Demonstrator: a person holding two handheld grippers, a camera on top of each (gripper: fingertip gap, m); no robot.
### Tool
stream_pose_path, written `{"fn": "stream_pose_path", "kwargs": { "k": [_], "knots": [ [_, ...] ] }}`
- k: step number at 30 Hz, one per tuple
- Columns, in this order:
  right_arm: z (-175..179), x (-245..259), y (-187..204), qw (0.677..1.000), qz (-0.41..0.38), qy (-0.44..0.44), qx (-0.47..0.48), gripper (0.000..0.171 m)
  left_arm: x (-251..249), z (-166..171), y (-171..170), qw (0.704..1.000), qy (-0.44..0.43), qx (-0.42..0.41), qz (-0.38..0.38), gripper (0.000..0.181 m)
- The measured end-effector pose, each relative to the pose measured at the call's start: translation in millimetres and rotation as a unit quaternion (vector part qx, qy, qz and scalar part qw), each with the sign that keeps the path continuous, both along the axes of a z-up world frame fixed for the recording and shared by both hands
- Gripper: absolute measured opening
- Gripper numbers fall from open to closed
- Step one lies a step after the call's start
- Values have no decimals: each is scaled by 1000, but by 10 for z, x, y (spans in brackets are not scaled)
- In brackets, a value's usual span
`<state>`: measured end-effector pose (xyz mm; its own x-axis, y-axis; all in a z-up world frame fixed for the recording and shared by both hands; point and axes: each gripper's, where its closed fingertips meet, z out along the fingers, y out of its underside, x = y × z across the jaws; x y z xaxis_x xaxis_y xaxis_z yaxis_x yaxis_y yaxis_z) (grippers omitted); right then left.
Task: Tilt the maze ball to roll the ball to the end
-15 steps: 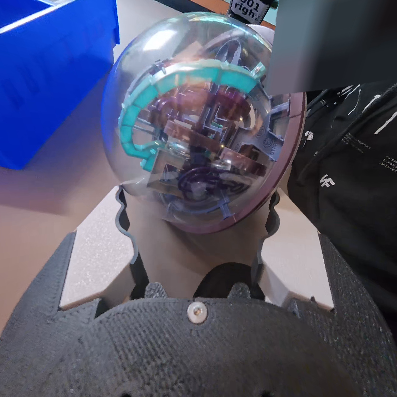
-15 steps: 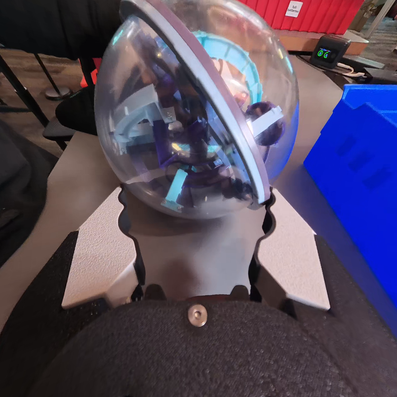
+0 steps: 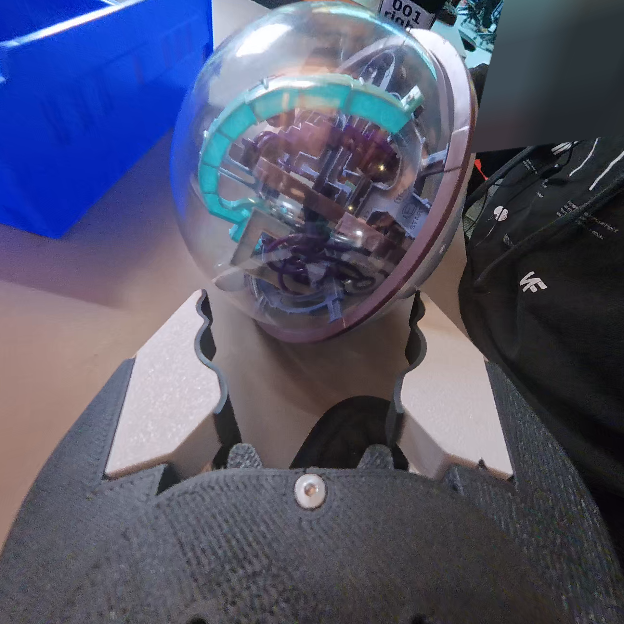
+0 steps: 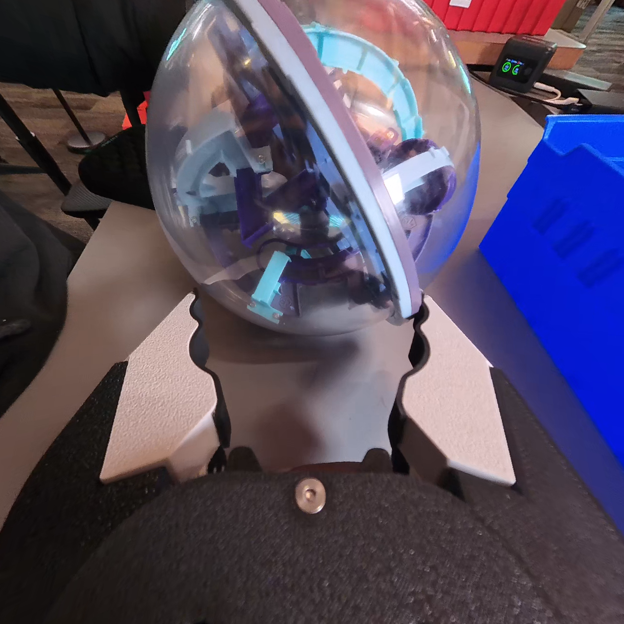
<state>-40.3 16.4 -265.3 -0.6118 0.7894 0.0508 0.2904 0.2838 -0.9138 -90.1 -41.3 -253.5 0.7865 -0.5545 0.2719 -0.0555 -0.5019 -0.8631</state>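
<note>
The maze ball (image 3: 320,175) is a clear sphere with teal and purple tracks inside and a mauve band round its middle. It is held off the tan table (image 3: 67,354), pinched between my two grippers from opposite sides. My left gripper (image 3: 310,297) has its jaws spread wide, with both fingertips pressed against the ball's lower part. In the right wrist view the ball (image 4: 270,189) rests the same way against the wide-spread right gripper (image 4: 307,300), whose right fingertip touches the band. I cannot pick out the small ball inside with certainty.
A blue bin (image 3: 84,118) stands on the table close beside the ball; it also shows in the right wrist view (image 4: 574,263). A person in a black top (image 3: 557,287) is on the other side. A small black device with a lit screen (image 4: 520,64) sits at the far table edge.
The maze ball has turned a little between the grippers. Its band now stands steeper, and more of it shows in the left wrist view. Both grippers keep their hold.
</note>
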Motion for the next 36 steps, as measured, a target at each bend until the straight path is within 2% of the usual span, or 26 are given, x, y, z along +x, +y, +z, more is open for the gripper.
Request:
{"fn": "stream_pose_path", "kwargs": {
  "k": [6, 12, 25, 36],
  "knots": [
    [-15, 3, -9, 1000, 2, -1, 7, 120, 30, 110, 31, 1000, -4, 8, 22, 127],
    [-32, 0, -14, 1000, 3, -5, 11, 121, 130, 56, 69, 1000, -8, -4, 13, 132],
    [72, -7, 10, 1000, -5, 19, -12, 122, 133, -43, 42, 999, -24, -33, 4, 127],
    [90, 63, 242, 997, -9, -19, -76, 133, 311, -14, 422, 997, -26, -24, 66, 141]
  ]
}}
